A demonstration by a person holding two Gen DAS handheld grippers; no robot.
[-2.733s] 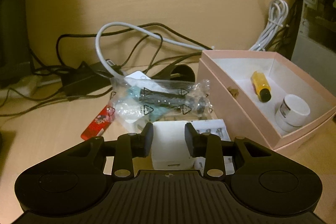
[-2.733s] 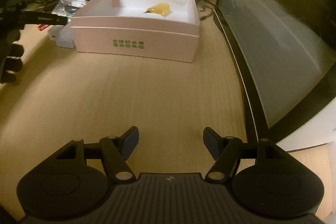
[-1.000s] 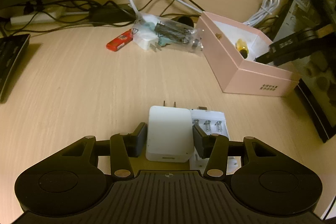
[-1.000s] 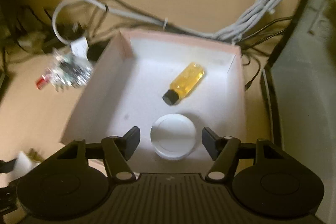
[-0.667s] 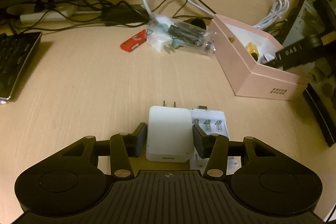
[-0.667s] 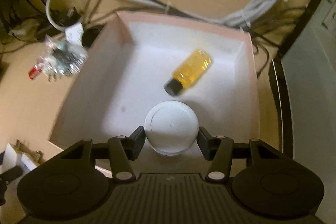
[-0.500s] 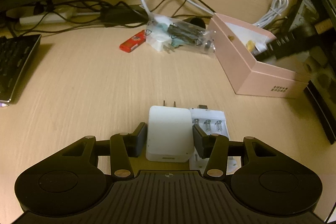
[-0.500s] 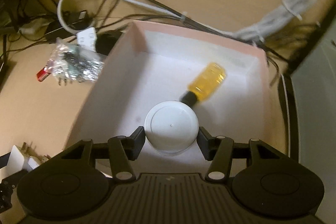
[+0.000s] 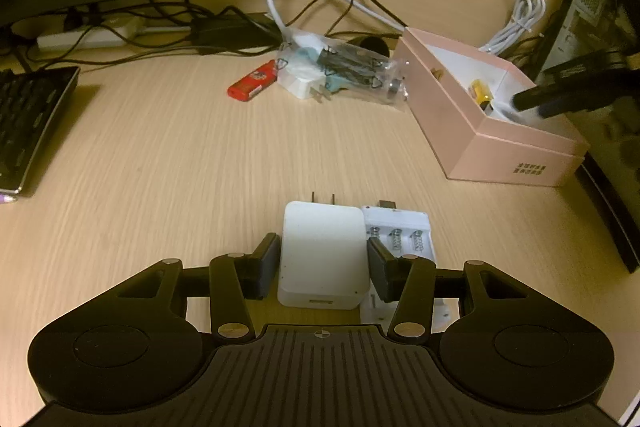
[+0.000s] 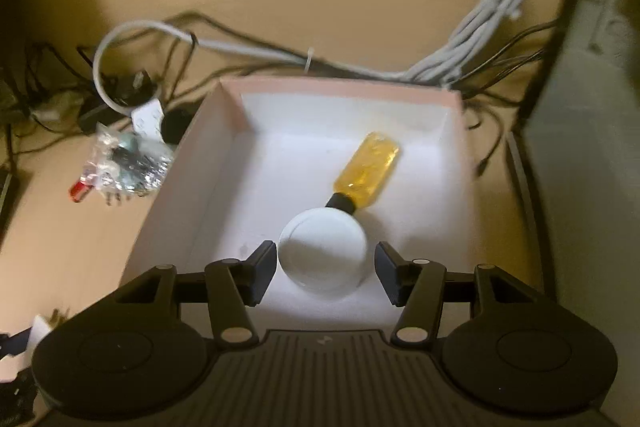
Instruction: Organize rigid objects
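Right gripper (image 10: 326,273) has closed from wide onto the white jar (image 10: 323,253) in the pink box (image 10: 340,87), lifting it. Left gripper (image 9: 322,265) unchanged, clamping the charger (image 9: 322,253) above the tabletop (image 9: 160,155).

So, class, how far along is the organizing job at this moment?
Done: the yellow bottle lies inside the pink box.
In hand: the right gripper straddles the white jar in the box, though whether it grips the jar is unclear. The left gripper has its jaws shut on the white charger.
Left: the battery holder, red stick and bagged parts lie outside the box.
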